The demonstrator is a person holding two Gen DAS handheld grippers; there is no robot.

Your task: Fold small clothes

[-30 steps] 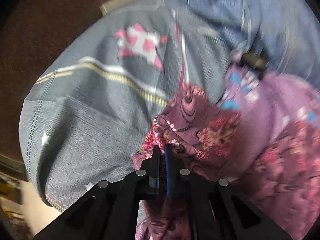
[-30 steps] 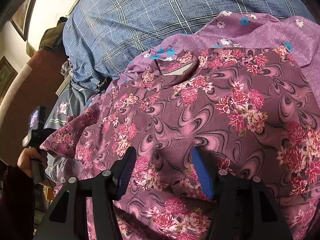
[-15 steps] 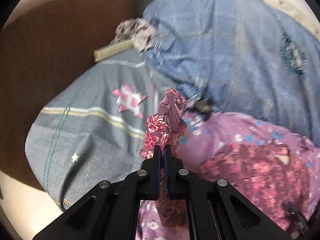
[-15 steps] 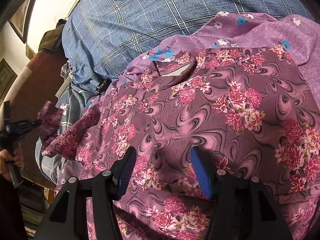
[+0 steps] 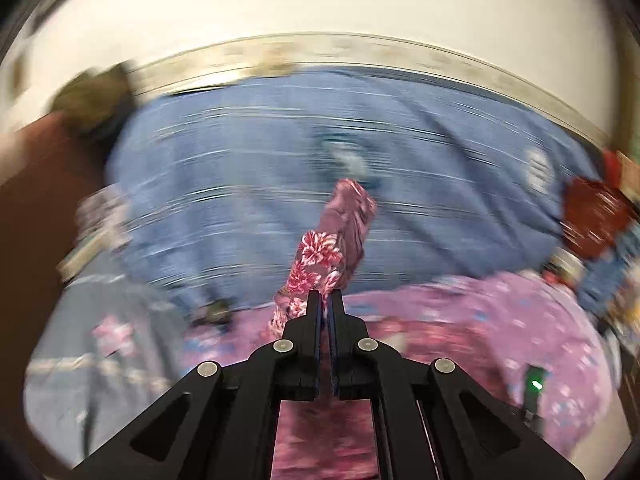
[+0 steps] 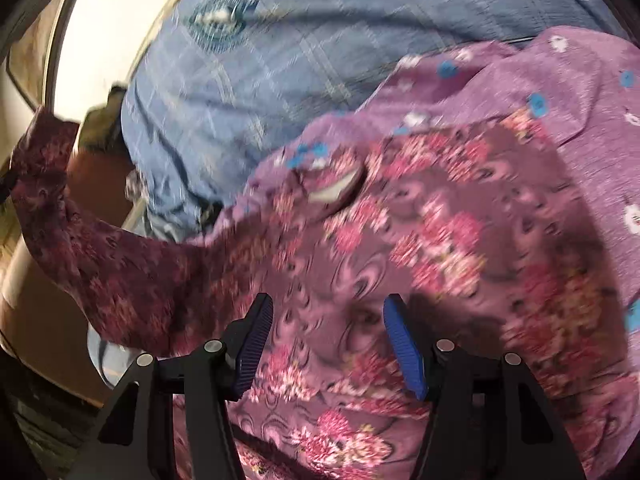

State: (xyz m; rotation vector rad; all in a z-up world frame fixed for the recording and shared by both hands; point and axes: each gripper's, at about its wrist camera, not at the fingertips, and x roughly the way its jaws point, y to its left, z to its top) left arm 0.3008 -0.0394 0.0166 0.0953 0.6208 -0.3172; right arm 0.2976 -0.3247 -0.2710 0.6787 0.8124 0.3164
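Observation:
A purple floral garment lies spread on the bed, its collar facing away from me. My left gripper is shut on the garment's sleeve, which sticks up past the fingertips. In the right wrist view the same sleeve is stretched up and out to the left, off the bed. My right gripper is open low over the garment's body, its blue pads standing apart with flat cloth between them and no fold pinched. Both views are blurred.
A lighter purple cloth with blue and white flowers lies under the floral garment. A blue checked cover fills the far side. A grey cloth with a pink star lies at the left beside a brown surface. A cream wall stands behind.
My left gripper has risen and swung up from the bed, pulling the sleeve off it and out to the side. The right gripper has shifted only a little and stayed open.

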